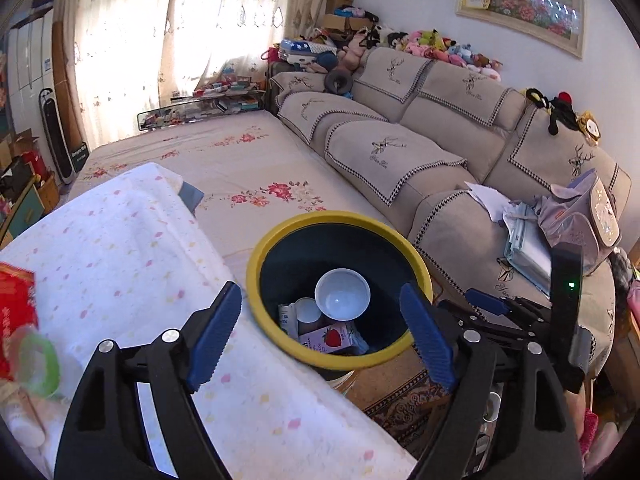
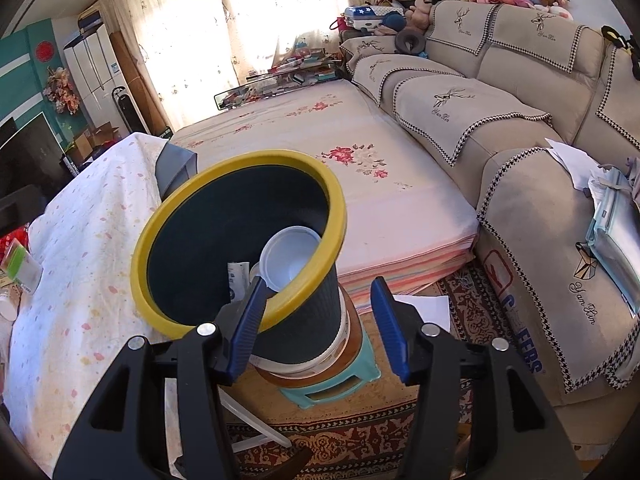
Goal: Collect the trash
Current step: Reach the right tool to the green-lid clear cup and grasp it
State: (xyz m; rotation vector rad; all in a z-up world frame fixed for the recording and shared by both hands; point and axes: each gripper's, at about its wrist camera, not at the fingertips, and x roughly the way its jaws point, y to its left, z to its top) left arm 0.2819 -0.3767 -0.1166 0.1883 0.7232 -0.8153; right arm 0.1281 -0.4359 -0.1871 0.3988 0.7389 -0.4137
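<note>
Hovering over the bin (image 1: 256, 276), the left gripper (image 1: 320, 332) has its jaws spread wide with nothing between them. The bin stands right of the cloth-covered table (image 1: 120, 248), long axis tilted, mouth toward the table; a white bowl (image 1: 342, 294) and strawberry carton (image 1: 328, 338) lie inside. The right gripper (image 2: 318, 326) is half open, empty, beside the rim. Risk: nudging the perched, tilted bin could topple it.

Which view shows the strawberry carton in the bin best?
The left wrist view. It looks straight down into the bin, so the strawberry carton lies in plain sight beside the white bowl. In the right wrist view the bin's near rim hides the bottom, and the carton cannot be seen.
</note>
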